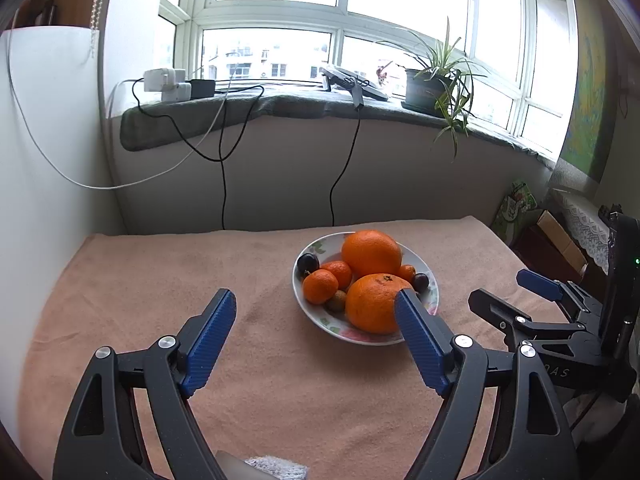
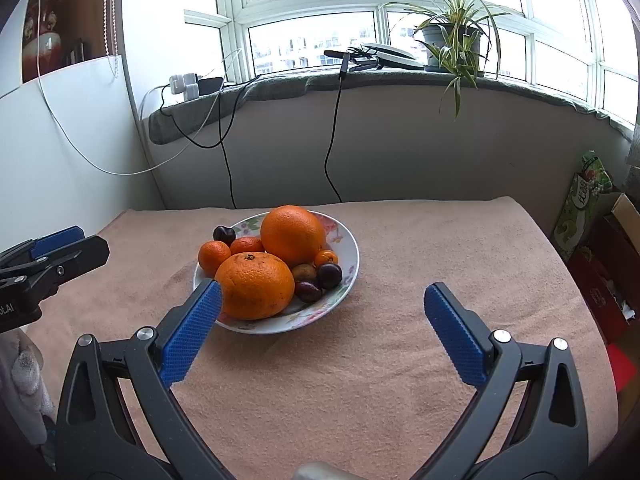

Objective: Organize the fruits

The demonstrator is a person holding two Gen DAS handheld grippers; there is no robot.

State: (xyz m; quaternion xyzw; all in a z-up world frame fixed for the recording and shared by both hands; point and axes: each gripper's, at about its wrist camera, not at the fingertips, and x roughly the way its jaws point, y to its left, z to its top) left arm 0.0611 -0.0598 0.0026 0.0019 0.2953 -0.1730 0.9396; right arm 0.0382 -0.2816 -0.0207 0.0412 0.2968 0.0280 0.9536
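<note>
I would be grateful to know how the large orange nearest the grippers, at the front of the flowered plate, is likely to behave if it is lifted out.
The large front orange looks round and firm, so it would probably roll if nudged. It seems heavy for the shallow flowered plate. Small dark plums rest against it and may shift.

**Hidden and cut off**

Your left pad (image 1: 420, 340) covers part of the front orange (image 1: 370, 304) and the plate (image 1: 316, 322) rim. The small brownish fruit (image 1: 335, 303) is half buried, its kind untellable. The right gripper (image 1: 516, 292) runs off frame.
</note>
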